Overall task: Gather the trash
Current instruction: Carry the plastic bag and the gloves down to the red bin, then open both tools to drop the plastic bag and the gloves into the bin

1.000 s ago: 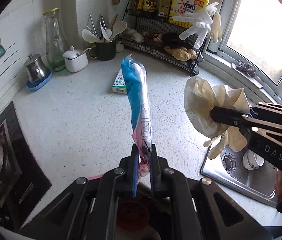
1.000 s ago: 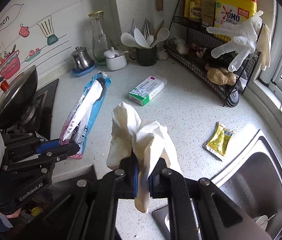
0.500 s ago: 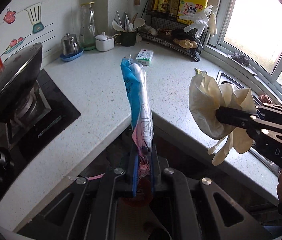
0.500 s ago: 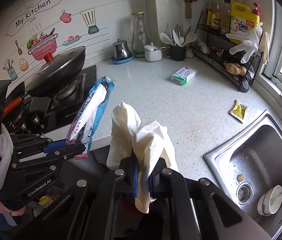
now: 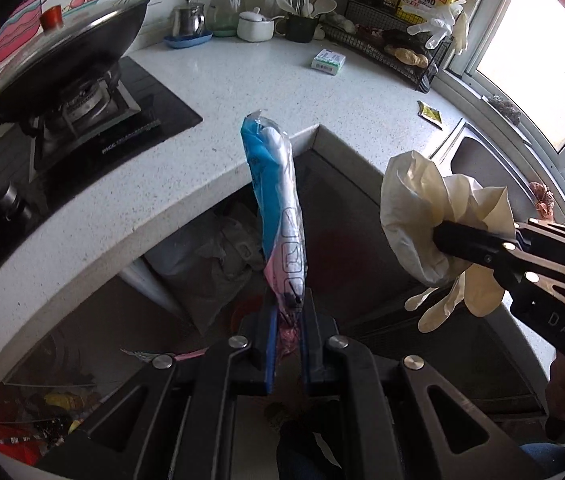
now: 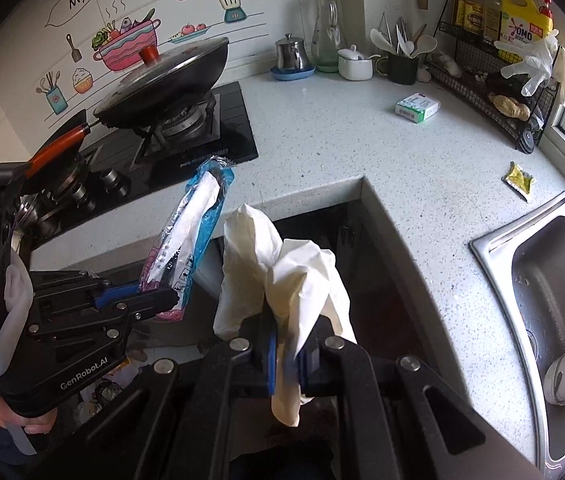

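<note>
My left gripper (image 5: 287, 312) is shut on a blue and white plastic wrapper (image 5: 276, 200) that stands upright from its fingers; it also shows in the right wrist view (image 6: 198, 220). My right gripper (image 6: 284, 344) is shut on a crumpled cream rubber glove (image 6: 282, 272), also seen in the left wrist view (image 5: 430, 224). Both are held off the counter's inner corner, above the floor. A yellow sachet (image 6: 518, 179) and a green and white box (image 6: 417, 107) lie on the speckled counter (image 6: 342, 140).
A wok (image 6: 162, 80) sits on the black hob (image 6: 202, 136) at left. A steel sink (image 6: 554, 300) with a bowl is at right. A wire rack (image 6: 494, 92) with bottles and gloves stands at the back. Bags and clutter (image 5: 210, 256) lie under the counter.
Both grippers have pulled back from the counter with their loads. The counter has receded and the floor space under its corner has come into view.
</note>
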Available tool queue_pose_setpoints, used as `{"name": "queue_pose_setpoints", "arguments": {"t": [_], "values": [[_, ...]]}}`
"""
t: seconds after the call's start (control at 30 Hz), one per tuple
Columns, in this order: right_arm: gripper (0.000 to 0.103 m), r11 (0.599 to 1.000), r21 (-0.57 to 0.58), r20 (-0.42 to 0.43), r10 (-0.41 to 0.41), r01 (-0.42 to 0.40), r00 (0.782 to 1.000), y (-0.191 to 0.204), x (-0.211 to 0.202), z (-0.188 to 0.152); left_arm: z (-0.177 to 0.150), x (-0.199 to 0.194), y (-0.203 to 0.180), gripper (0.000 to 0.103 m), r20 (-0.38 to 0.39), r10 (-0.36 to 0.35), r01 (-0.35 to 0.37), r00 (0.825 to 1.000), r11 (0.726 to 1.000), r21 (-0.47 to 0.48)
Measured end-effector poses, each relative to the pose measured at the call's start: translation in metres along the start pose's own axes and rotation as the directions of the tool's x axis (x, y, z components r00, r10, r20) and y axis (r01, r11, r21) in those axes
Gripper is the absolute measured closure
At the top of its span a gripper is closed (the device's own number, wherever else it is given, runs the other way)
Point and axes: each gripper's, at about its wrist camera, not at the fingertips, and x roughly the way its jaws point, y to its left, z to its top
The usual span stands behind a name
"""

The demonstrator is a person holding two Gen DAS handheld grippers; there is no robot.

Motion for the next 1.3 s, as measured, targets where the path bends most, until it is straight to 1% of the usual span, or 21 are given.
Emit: {"name": "queue_pose_setpoints", "arguments": {"t": [0.1,0.23,0.3,0.37,0.47,0.53,0.63,0.73,0.83,0.93,1.03,1.1,1.17,1.3], "values": [[0.096,1.0,-0.003,-0.037,0.004,-0.004,0.999,-0.001,0.021,-0.009,-0.014,0.019,0.008,0.095,-0.043,0.002,-0.003,0.999,1.0,-0.031],[0.096,1.0,-0.001,-0.077,0.029,-0.029,0.997,-0.005,0.054,-0.024,-0.033,0.055,0.018,0.095,-0.111,-0.004,-0.004,0.994,0.997,-0.072],[0.096,0.999,0.004,-0.101,0.037,-0.036,0.994,-0.007,0.073,-0.032,-0.041,0.077,0.024,0.095,-0.143,-0.007,-0.006,0.99,0.996,-0.09],[0.096,0.999,0.014,-0.126,0.044,-0.043,0.991,-0.012,0.094,-0.041,-0.049,0.097,0.027,0.095,-0.155,0.007,-0.022,0.988,0.995,-0.096],[0.096,0.998,0.019,-0.149,0.058,-0.056,0.987,-0.019,0.124,-0.054,-0.06,0.132,0.035,0.095,-0.18,-0.014,-0.011,0.984,0.99,-0.138],[0.096,0.999,0.009,-0.153,0.053,-0.053,0.987,-0.024,0.142,-0.064,-0.07,0.159,0.039,0.095,-0.207,-0.021,-0.011,0.978,0.988,-0.155],[0.096,0.999,0.014,-0.167,0.05,-0.048,0.985,-0.033,0.17,-0.078,-0.084,0.2,0.043,0.095,-0.243,-0.012,-0.023,0.97,0.99,-0.142],[0.096,0.998,0.029,-0.188,0.052,-0.048,0.981,-0.043,0.202,-0.096,-0.099,0.238,0.048,0.095,-0.267,-0.02,-0.016,0.963,0.991,-0.133],[0.096,0.997,0.07,-0.214,0.051,-0.037,0.976,-0.052,0.24,-0.118,-0.115,0.279,0.054,0.095,-0.284,-0.024,-0.012,0.959,0.992,-0.124],[0.096,0.994,0.11,-0.245,0.046,-0.02,0.968,-0.057,0.278,-0.134,-0.131,0.324,0.062,0.095,-0.31,-0.044,-0.001,0.95,0.99,-0.143],[0.096,0.992,0.13,-0.263,0.042,-0.008,0.964,-0.065,0.31,-0.152,-0.144,0.362,0.064,0.095,-0.328,-0.037,-0.003,0.944,0.992,-0.123],[0.096,0.99,0.141,-0.273,0.037,0.002,0.961,-0.075,0.324,-0.155,-0.152,0.384,0.064,0.095,-0.341,-0.03,-0.006,0.94,0.995,-0.104],[0.096,0.988,0.151,-0.286,0.041,0.002,0.957,-0.082,0.339,-0.167,-0.157,0.402,0.061,0.095,-0.349,-0.035,0.004,0.936,0.996,-0.091],[0.096,0.987,0.157,-0.31,0.039,0.01,0.95,-0.096,0.363,-0.176,-0.166,0.429,0.059,0.094,-0.369,-0.032,0.008,0.929,0.998,-0.067]]}}
